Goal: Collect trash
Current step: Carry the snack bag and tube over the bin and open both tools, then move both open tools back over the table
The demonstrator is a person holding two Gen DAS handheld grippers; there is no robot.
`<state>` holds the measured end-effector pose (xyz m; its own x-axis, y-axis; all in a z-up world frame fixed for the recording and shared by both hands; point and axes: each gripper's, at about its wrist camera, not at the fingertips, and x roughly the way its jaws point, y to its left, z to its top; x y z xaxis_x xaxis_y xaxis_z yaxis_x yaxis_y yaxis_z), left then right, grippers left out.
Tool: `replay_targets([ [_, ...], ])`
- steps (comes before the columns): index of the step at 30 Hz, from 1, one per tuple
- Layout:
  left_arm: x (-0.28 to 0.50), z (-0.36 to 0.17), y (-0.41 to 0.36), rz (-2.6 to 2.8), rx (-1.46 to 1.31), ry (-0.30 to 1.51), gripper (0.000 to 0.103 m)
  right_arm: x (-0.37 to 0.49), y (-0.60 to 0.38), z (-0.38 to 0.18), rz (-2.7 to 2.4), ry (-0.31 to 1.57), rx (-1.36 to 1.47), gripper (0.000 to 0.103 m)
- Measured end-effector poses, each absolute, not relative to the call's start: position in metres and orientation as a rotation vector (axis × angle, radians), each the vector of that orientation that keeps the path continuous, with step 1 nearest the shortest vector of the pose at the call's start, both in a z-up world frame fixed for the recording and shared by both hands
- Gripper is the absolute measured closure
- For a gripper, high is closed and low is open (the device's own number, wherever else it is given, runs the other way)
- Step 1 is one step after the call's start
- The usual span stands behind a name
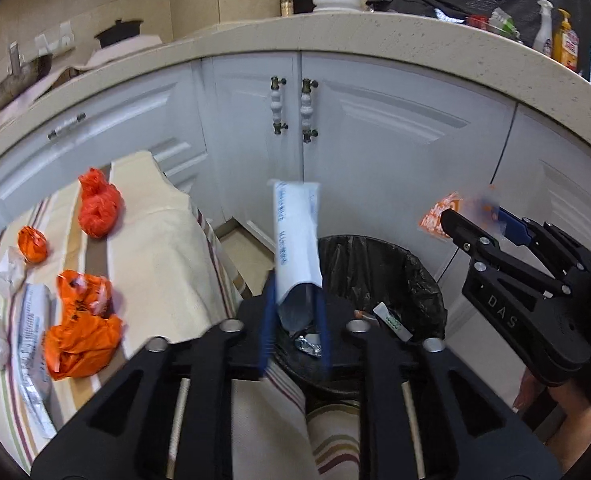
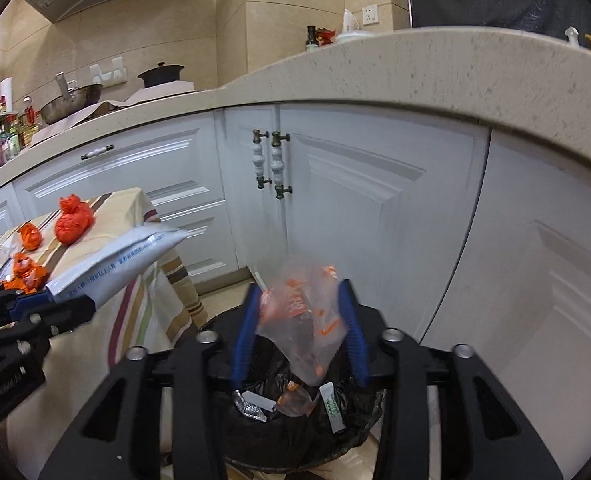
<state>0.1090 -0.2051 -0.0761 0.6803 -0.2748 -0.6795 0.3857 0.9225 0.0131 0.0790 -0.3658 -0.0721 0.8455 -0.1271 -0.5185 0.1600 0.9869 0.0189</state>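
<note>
While left fingers [image 1: 269,320] apart around white mailer [image 1: 297,240], right fingers [image 2: 245,336] apart around clear bag [image 2: 303,320], above wrapper-strewn bin [image 1: 415,276]

Holding the left gripper [image 1: 295,284] tilted downward, blue pads narrowly parted with a white mailer [image 1: 295,232] standing between them; unclear whether pressing on it. Holding the right gripper [image 2: 300,286] just beside it, likewise tilted down, jaws wider, pads clear of the blurred clear bag [image 2: 307,320] between them. Showing a bit of hand [image 1: 535,396] under the right gripper's body
</note>
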Motion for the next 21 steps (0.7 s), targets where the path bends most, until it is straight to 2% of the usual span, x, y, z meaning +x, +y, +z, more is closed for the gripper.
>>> replay_targets([
  [8,0.11,-0.077,-0.208,-0.377,0.138,0.741,0.06,0.08,-0.368,-0.078,-0.158,0.559,0.079,0.055],
  [11,0.109,-0.073,-0.201,-0.37,0.129,0.736,0.058,0.077,-0.366,-0.076,-0.159,0.56,0.082,0.054],
  [14,0.107,-0.065,-0.186,-0.357,0.111,0.723,0.052,0.075,-0.361,-0.072,-0.155,0.558,0.086,0.052],
  [21,0.095,-0.049,-0.132,-0.275,0.088,0.683,0.05,0.072,-0.326,-0.055,-0.083,0.538,0.085,0.051],
])
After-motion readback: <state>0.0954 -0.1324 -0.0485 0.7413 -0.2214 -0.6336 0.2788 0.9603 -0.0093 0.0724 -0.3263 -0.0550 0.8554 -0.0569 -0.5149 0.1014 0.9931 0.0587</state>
